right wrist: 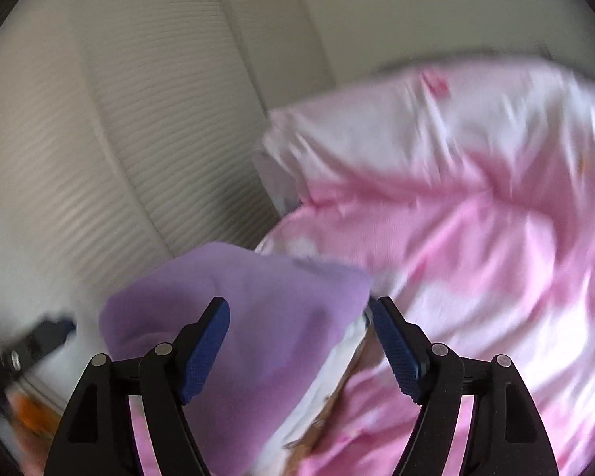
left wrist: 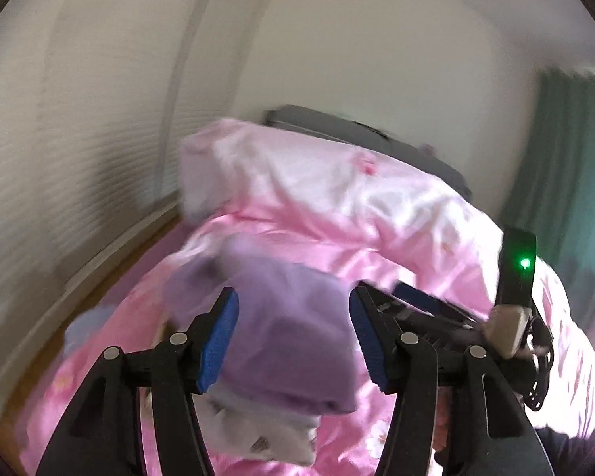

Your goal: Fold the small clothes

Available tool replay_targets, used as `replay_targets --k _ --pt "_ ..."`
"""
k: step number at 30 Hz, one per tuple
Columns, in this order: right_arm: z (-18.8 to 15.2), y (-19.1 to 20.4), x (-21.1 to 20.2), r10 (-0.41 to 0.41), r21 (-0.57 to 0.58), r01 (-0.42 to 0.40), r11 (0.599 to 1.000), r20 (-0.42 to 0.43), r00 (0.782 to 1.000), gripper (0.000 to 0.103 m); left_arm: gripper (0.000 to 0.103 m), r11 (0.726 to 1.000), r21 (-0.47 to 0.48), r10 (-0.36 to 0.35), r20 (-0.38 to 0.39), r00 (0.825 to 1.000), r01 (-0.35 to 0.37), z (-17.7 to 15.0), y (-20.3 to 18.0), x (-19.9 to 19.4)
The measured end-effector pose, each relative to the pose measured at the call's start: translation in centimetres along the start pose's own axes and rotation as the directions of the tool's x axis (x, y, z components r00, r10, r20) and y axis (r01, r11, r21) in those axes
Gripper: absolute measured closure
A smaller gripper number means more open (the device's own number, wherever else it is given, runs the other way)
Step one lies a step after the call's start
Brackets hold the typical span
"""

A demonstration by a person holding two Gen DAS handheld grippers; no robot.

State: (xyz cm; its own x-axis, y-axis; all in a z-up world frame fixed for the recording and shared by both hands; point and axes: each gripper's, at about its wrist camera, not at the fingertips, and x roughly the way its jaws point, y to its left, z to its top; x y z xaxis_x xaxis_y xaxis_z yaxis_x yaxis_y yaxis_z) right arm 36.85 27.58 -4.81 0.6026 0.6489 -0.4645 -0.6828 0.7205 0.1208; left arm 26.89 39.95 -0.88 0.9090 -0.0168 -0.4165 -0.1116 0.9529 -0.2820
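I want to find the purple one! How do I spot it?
Look at the big pink quilt on the bed. Near its front, between the left tongs, lies the folded purple garment, resting on a white cloth. It is the only plain lilac piece.

Left tool [left wrist: 293, 331] black angular plastic arms, ribbed blue finger pads [left wrist: 220, 343], round silver pivot screws, right tool [right wrist: 299, 351] same black frame, blue textured pads [right wrist: 206, 351], green indicator light on its black body at right of left view

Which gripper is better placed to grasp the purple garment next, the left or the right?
Probably the left gripper: the purple garment sits centred between its open fingers. The right gripper is open too, but the garment lies toward its left finger.
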Motion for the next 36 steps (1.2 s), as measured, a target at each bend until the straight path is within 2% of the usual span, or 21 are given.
replay_targets --k 1,4,6,11,15,18,23,27,30,31,36 --pt "0.2 0.6 0.1 -0.013 -0.053 0.014 0.998 0.009 1.000 0.028 0.046 0.999 0.019 -0.026 -0.010 1.000 0.026 0.2 -0.2 0.7" --pt "-0.1 1.8 0.2 -0.048 -0.208 0.053 0.977 0.033 0.998 0.028 0.047 0.999 0.035 -0.038 -0.070 0.997 0.041 0.0 0.2 3.2" --pt "-0.4 2.0 0.8 -0.016 -0.258 0.024 0.966 0.035 0.999 0.028 0.047 0.999 0.010 -0.039 -0.093 0.995 0.040 -0.5 1.3 4.5" --pt "-1.5 2.9 2.7 0.075 -0.354 -0.064 0.933 0.016 0.997 0.028 0.047 0.998 -0.026 0.049 -0.098 0.994 -0.052 -1.5 3.9 5.5" --pt "-2.2 3.2 3.7 0.124 -0.364 -0.114 0.924 0.004 0.992 0.028 0.047 0.997 -0.044 0.059 -0.103 0.993 -0.064 -2.3 5.1 5.9" --pt "-2.4 2.7 5.0 0.156 -0.324 -0.166 0.931 -0.056 0.986 0.028 0.047 0.996 -0.052 0.071 -0.110 0.991 -0.077 -2.9 5.3 6.4" --pt "-3.0 1.9 6.1 0.156 -0.279 -0.183 0.943 -0.116 0.981 0.025 0.047 0.993 -0.103 0.040 -0.104 0.994 -0.051 -3.9 6.1 6.9" --pt "-1.9 2.5 4.1 0.119 -0.293 -0.136 0.946 -0.075 0.990 0.024 0.041 0.996 -0.067 0.055 -0.088 0.995 -0.061 -3.1 4.4 5.4" --pt "-1.5 2.6 1.9 0.102 -0.296 -0.107 0.949 -0.033 0.994 0.023 0.039 0.991 -0.037 0.123 -0.059 0.991 -0.126 -2.5 2.7 3.6" --pt "-1.5 2.6 1.2 0.092 -0.293 -0.095 0.951 -0.025 0.995 0.023 0.035 0.990 -0.037 0.134 -0.047 0.990 -0.136 -2.3 2.2 2.9" --pt "-2.0 2.2 -3.2 0.042 -0.262 -0.043 0.964 -0.010 0.999 0.023 0.034 0.984 -0.007 0.178 0.004 0.984 -0.177 -2.2 -0.9 -1.3"
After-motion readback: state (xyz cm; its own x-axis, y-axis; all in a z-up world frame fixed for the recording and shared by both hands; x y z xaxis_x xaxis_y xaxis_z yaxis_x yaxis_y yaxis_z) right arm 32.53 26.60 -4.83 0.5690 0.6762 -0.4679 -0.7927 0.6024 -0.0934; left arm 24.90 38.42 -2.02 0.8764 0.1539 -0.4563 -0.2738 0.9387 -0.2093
